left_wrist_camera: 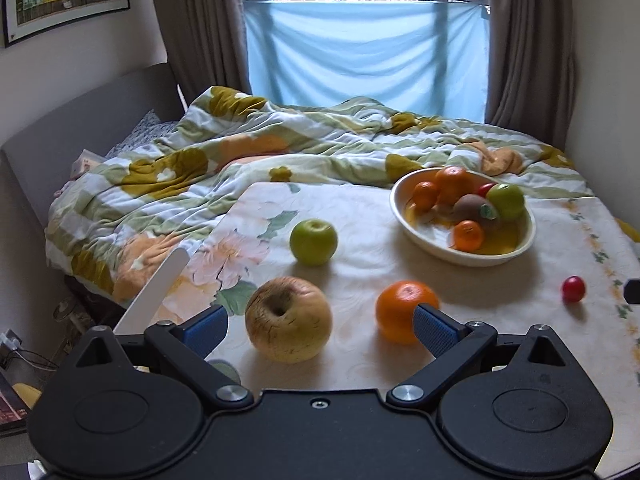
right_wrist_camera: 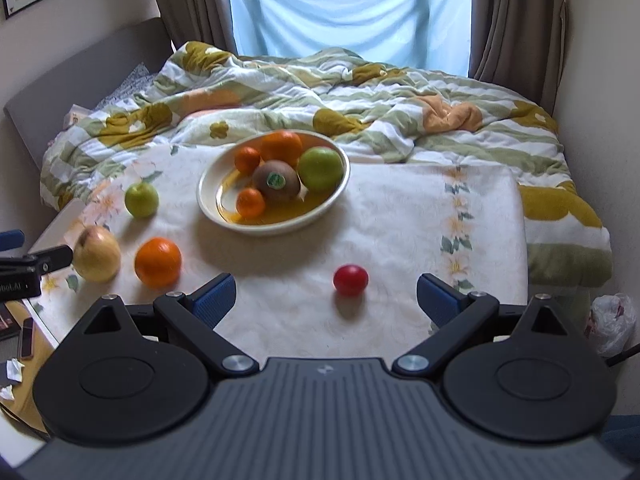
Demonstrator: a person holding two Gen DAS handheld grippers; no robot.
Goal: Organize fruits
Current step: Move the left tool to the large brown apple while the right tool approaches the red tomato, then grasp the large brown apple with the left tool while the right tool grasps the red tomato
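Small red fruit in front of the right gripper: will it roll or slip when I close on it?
Probably rolls: the small red fruit looks round and sits free on the tablecloth. Its skin looks smooth and glossy, so it may slip between the fingers. It is much narrower than the right gripper's open jaws, so centre it before closing.

Both tongs, left (left_wrist_camera: 320,326) and right (right_wrist_camera: 326,296), look black-bodied, with silver screws and blue ribbed pads (left_wrist_camera: 434,330).
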